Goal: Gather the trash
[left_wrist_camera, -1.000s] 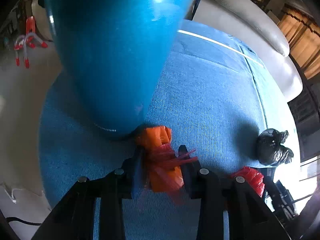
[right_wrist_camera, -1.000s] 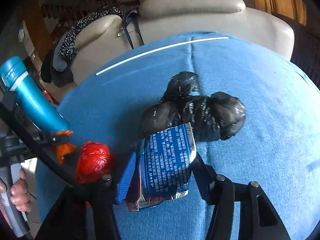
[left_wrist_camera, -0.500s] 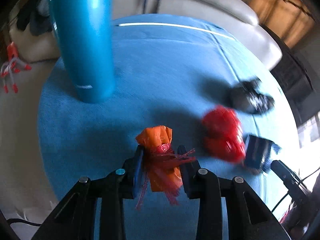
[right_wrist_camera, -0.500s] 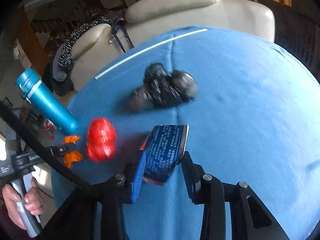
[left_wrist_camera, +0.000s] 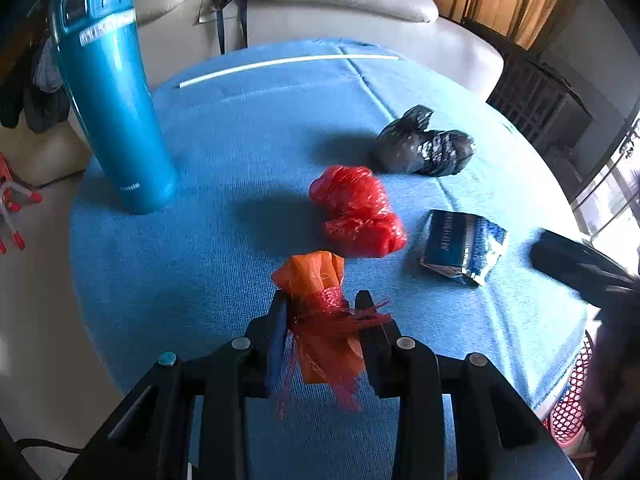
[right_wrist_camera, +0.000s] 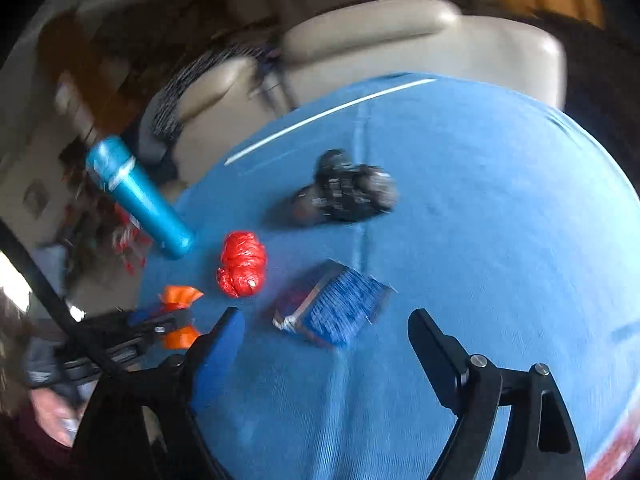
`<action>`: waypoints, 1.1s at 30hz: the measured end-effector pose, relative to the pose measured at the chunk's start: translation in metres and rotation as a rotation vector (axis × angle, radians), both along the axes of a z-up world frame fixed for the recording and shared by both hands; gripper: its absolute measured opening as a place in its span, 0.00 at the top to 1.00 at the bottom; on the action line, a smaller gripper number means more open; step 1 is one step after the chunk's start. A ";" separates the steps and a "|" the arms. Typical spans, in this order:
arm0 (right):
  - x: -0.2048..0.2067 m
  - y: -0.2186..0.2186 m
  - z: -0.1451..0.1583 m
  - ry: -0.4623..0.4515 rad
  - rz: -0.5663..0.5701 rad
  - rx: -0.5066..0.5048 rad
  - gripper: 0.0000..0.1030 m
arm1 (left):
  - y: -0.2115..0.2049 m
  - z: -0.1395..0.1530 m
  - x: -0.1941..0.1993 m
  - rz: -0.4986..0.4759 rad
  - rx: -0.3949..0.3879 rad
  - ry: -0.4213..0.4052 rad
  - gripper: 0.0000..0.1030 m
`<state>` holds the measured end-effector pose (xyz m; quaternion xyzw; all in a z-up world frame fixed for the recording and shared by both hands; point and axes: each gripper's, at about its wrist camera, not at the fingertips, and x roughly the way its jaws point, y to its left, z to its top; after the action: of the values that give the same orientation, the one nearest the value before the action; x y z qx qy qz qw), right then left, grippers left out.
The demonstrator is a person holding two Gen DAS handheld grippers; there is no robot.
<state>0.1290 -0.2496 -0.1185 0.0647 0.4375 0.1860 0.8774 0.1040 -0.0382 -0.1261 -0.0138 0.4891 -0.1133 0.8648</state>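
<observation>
My left gripper (left_wrist_camera: 322, 300) is shut on an orange plastic bag tied with red net (left_wrist_camera: 316, 284), held above the blue tablecloth (left_wrist_camera: 224, 152). From the right wrist view the same orange bag (right_wrist_camera: 178, 300) shows in that gripper at the left. My right gripper (right_wrist_camera: 324, 320) is opening, its jaws wide apart. The blue foil packet (right_wrist_camera: 336, 304) lies free on the cloth just ahead of them; in the left view the packet (left_wrist_camera: 460, 244) rests flat. A red crumpled bag (left_wrist_camera: 356, 212) and a black bag (left_wrist_camera: 424, 148) lie on the cloth.
A tall teal flask (left_wrist_camera: 108, 96) stands at the table's left edge. A white straw-like strip (left_wrist_camera: 288, 64) lies at the far side. A cream sofa (left_wrist_camera: 340, 4) stands behind the table. A red mesh basket (left_wrist_camera: 572, 408) sits low at the right.
My left gripper drew back from the flask with the orange bag. My right gripper lifted the blue packet, then let it go; the packet now lies on the cloth.
</observation>
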 end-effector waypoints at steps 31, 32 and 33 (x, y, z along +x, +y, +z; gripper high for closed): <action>-0.016 0.047 -0.040 0.117 0.277 -0.097 0.17 | -0.015 0.037 -0.041 -0.085 0.223 -0.181 0.66; -0.018 0.047 -0.040 0.114 0.283 -0.097 0.17 | -0.016 0.037 -0.042 -0.088 0.228 -0.186 0.66; -0.020 0.047 -0.041 0.111 0.288 -0.099 0.17 | -0.017 0.038 -0.042 -0.089 0.231 -0.187 0.66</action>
<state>0.1089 -0.2021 -0.1592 -0.0317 0.4987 0.2842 0.8182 0.0618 -0.0548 -0.0882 0.1180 0.4161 -0.0952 0.8966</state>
